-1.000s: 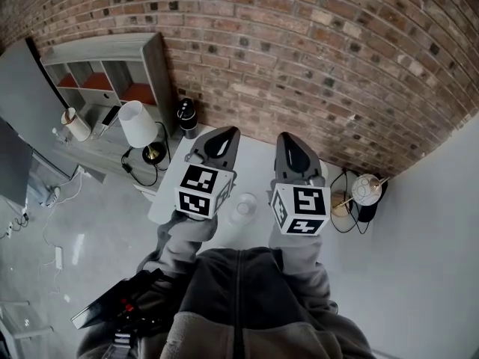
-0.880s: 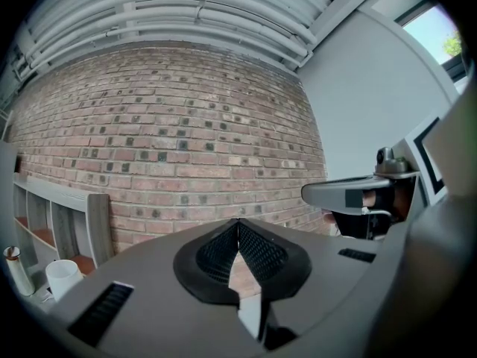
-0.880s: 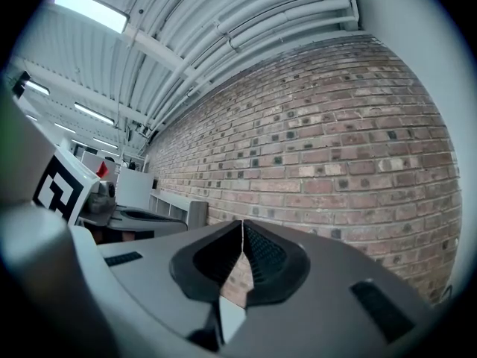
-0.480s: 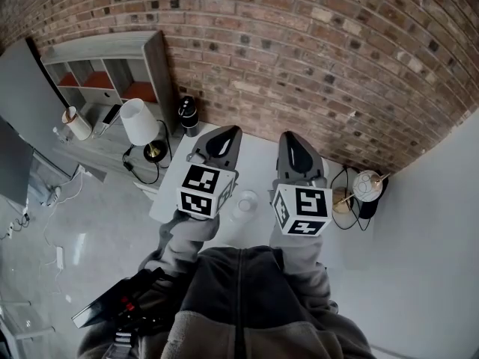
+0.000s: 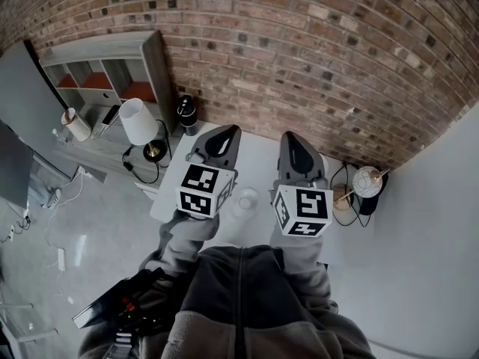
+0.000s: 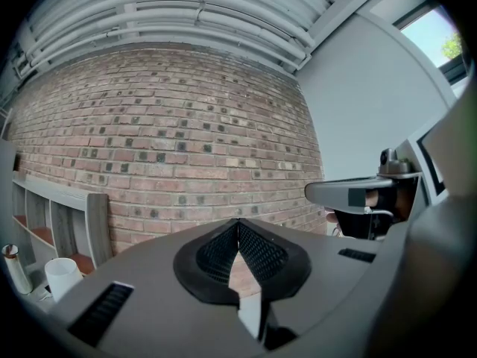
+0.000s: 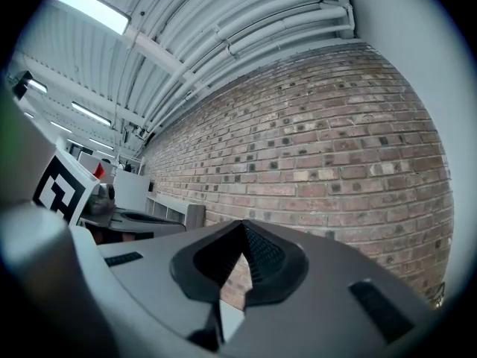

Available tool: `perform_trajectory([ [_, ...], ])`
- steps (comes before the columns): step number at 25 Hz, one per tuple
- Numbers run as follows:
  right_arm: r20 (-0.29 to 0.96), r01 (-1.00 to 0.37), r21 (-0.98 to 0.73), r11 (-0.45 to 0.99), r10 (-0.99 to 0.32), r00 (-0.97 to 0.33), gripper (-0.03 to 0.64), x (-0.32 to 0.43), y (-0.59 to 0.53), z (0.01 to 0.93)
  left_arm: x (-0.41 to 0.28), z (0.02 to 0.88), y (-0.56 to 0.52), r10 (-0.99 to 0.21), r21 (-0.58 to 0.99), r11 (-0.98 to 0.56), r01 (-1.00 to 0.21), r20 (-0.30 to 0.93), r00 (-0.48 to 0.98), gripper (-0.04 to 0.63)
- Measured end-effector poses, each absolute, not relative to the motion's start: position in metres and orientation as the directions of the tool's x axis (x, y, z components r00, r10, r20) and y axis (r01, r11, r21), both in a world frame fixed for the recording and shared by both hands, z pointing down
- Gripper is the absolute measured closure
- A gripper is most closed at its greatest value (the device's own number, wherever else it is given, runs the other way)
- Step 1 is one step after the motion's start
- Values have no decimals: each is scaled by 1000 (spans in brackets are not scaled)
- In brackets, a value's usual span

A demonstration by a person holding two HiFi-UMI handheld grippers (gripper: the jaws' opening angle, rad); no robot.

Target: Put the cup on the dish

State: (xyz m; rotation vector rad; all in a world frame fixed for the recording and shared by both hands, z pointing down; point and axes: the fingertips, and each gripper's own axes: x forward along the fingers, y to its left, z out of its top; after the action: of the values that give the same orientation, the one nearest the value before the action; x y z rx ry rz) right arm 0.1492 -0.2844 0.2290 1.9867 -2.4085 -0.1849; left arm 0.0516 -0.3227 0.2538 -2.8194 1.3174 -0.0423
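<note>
Where the head view looks down past the person's grey sleeves (image 5: 187, 238), a grey shelf unit with orange-backed compartments (image 5: 105, 73) stands at the far left against the red brick wall (image 5: 299, 51). A white-shaded table lamp (image 5: 138, 122) and a short black cylinder (image 5: 187, 114) stand near it. Next comes the left gripper (image 5: 222, 137), held over the left part of the small white tabletop (image 5: 256, 167); its own view shows its jaws pressed together with nothing between them. Just right of its marker cube, the small clear glass cup (image 5: 245, 200) stands on the tabletop between the two grippers, touched by neither. It is see-through, with a round rim, and looks pale against the white surface. The right gripper (image 5: 296, 146) hangs over the right part of the tabletop, its jaws likewise closed on nothing. Further right, beside the tabletop, sits a pale round globe (image 5: 367, 183). Only the head view shows the cup and the tabletop. The left gripper view faces the brick wall under white ceiling pipes (image 6: 186, 6) and catches the right gripper at its right side. The right gripper view catches the left gripper's black-and-white marker cube (image 7: 63, 189) at its left, below a lit ceiling strip (image 7: 89, 10).
</note>
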Motion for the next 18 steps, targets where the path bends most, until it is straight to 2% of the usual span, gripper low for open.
perform_trajectory([
  [18, -58, -978, 97, 183, -980, -189, 615, 153, -279, 234, 58, 257, -318, -752, -29, -659, -751, 21, 659, 589],
])
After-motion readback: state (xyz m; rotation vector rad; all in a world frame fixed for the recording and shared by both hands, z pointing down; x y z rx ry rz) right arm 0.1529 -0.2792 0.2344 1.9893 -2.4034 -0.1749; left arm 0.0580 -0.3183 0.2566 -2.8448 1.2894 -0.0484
